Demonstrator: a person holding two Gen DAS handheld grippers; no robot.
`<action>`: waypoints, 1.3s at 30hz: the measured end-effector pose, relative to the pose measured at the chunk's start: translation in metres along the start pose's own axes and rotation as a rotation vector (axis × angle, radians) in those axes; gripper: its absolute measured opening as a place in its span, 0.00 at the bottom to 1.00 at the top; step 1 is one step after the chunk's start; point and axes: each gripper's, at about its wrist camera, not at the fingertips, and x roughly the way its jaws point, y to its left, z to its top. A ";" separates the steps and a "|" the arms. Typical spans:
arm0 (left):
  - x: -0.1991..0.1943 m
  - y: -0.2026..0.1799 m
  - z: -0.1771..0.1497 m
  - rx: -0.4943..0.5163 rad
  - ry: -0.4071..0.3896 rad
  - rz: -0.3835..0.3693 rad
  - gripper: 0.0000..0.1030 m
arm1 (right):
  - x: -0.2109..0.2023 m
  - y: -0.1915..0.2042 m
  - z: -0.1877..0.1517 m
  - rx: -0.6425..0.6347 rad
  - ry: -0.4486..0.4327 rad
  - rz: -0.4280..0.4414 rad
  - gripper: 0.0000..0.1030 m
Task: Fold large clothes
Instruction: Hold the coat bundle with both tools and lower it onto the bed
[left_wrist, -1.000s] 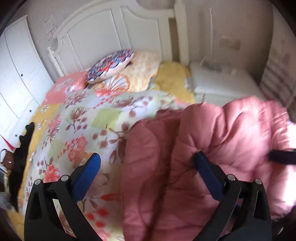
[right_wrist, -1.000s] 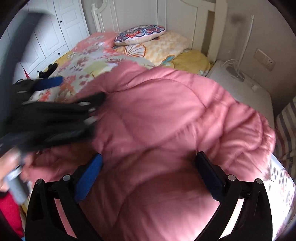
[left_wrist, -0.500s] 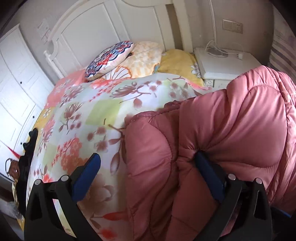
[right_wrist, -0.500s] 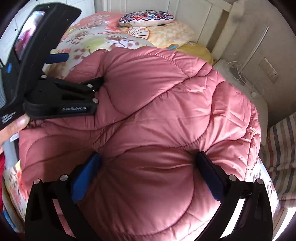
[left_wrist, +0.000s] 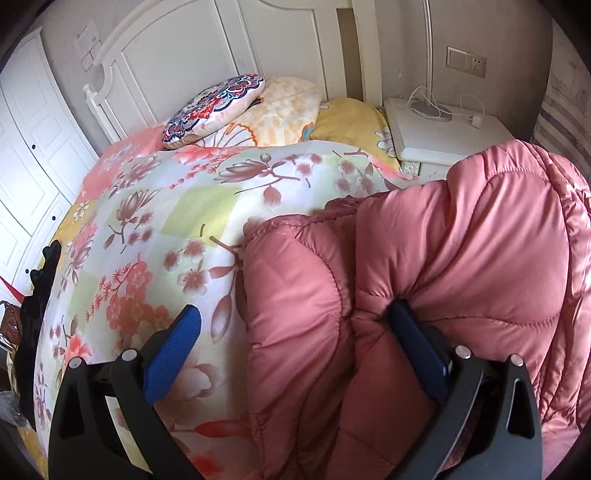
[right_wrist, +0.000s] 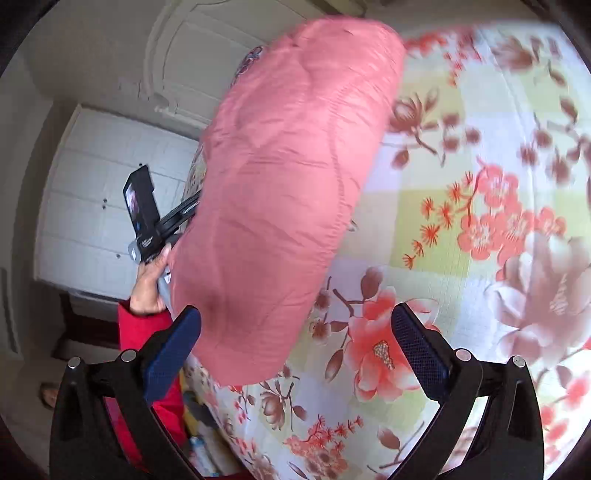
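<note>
A pink quilted jacket (left_wrist: 461, 266) lies bunched on the bed (left_wrist: 155, 221), toward the side nearest the white nightstand (left_wrist: 436, 136). Its fabric is smooth and slightly shiny, puffed into rounded padded sections divided by curved stitch lines, and it is heaped in thick soft folds rather than spread flat. In the right wrist view the same jacket (right_wrist: 280, 192) shows as a long padded bulk over the flowered cover, somewhat blurred.

The left gripper (left_wrist: 293, 336) has its blue-padded fingers spread wide apart; the right-hand finger (left_wrist: 413, 343) presses into a crease of the jacket, while the other finger sits over the bed cover beside the jacket's edge. The right gripper (right_wrist: 295, 339) is also spread wide, with the jacket's lower end between its fingers but nothing pinched.

The bed cover is thin printed cloth with pink, red and brown flowers on white and pale green squares. Near the white panelled headboard (left_wrist: 192, 59) rest a round patterned cushion (left_wrist: 214, 105) and a yellow pillow (left_wrist: 280, 110). A cable lies on the nightstand. In the right wrist view a hand (right_wrist: 149, 280) in a red sleeve holds the other gripper's handle behind the jacket.
</note>
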 end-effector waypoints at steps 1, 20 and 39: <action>0.000 0.000 0.000 -0.002 -0.002 0.001 0.98 | 0.007 -0.003 0.002 0.024 0.015 0.050 0.96; -0.008 -0.006 -0.008 -0.028 -0.038 -0.001 0.98 | 0.041 0.055 0.030 -0.156 -0.051 -0.013 0.66; -0.089 -0.148 -0.066 -0.011 -0.052 -0.054 0.98 | -0.085 -0.015 -0.032 -0.056 -0.169 -0.128 0.64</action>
